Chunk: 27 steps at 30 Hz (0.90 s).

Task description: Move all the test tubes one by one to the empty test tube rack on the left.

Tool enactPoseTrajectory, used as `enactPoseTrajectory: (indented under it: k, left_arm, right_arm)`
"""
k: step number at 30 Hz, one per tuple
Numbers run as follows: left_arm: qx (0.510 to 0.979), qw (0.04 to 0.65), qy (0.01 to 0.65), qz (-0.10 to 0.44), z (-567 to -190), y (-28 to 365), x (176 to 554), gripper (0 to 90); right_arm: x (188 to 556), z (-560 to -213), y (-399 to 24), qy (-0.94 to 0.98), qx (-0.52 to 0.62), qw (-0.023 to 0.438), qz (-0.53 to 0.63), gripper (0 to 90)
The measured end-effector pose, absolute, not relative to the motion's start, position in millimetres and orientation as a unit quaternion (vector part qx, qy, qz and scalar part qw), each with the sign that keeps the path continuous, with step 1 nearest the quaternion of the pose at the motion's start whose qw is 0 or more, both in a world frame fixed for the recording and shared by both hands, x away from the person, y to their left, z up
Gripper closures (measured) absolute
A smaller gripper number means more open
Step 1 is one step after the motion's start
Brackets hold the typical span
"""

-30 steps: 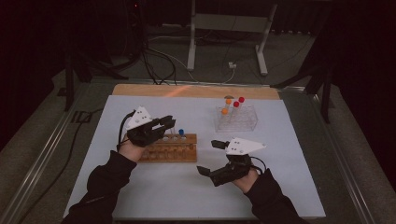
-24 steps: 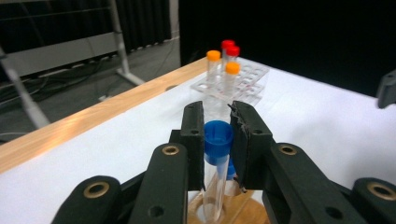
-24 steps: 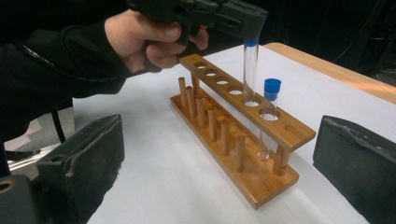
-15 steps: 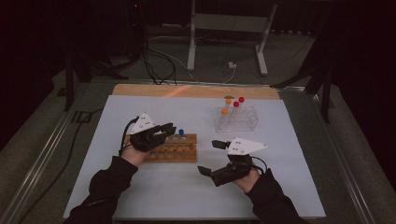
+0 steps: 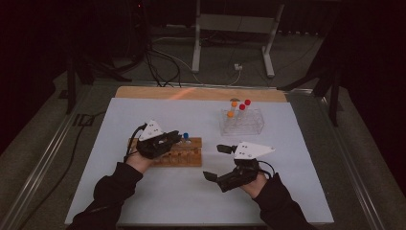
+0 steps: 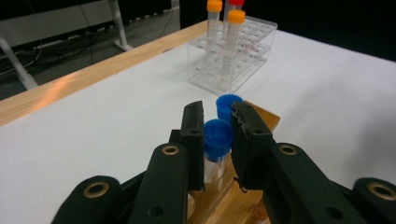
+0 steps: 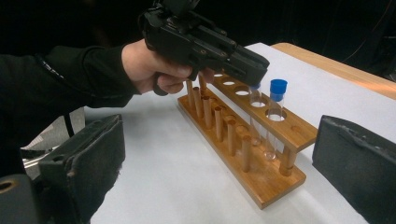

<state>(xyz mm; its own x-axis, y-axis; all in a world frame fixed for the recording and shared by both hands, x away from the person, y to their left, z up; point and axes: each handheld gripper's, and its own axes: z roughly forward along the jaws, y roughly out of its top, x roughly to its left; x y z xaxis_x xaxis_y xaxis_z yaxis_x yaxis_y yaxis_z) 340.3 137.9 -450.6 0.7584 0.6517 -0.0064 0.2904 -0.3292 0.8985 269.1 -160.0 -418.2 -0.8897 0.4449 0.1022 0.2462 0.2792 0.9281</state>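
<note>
The blue-capped tube (image 6: 217, 140) sits squarely between my left gripper's (image 6: 218, 135) jaws, clamped by its cap, its long axis upright and running straight down from the pads into a hole of the wooden rack (image 7: 261, 140). In the right gripper view the glass body already stands inside the rack's top board, so I judge this tube is being seated rather than drawn out, though I cannot be sure of that from these frames alone. Just beyond the jaws, a second blue-capped tube (image 6: 228, 105) stands in the neighbouring hole toward the rack's end, close enough to the far jaw tip that any sideways drift would knock it. The move ahead turns on keeping the tube's axis plumb with the hole beneath the jaws.

My right gripper (image 5: 225, 165) is released, jaws spread wide with nothing between them, resting low on the white table (image 5: 191, 201) well apart from the rack; the left hand is plainly the nearer one. Farther past the jaws, the clear rack (image 6: 243, 56) holds orange-capped tubes (image 6: 236, 28) and a red-capped one.
</note>
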Motion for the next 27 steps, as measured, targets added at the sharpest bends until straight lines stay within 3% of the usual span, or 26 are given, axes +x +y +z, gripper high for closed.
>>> enactPoseTrajectory:
  k: [13,17,20,27]
  left_arm:
    - [0.794,0.505,0.295,0.165,-451.3,141.5,341.6,75.4]
    - [0.789,0.516,0.286,0.171,-444.4,145.7,336.0,60.0]
    - [0.776,0.537,0.284,0.168,-436.3,152.0,329.0,43.5]
    - [0.761,0.568,0.269,0.162,-421.8,161.6,309.0,17.4]
  right_arm:
    - [268.7,-418.6,-160.0,0.799,0.208,0.091,0.557,2.2]
    - [269.3,-418.2,-161.8,0.796,0.211,0.096,0.559,2.2]
    - [270.1,-418.0,-163.7,0.797,0.201,0.111,0.558,2.2]
    - [275.1,-411.6,-170.9,0.794,0.190,0.146,0.558,2.2]
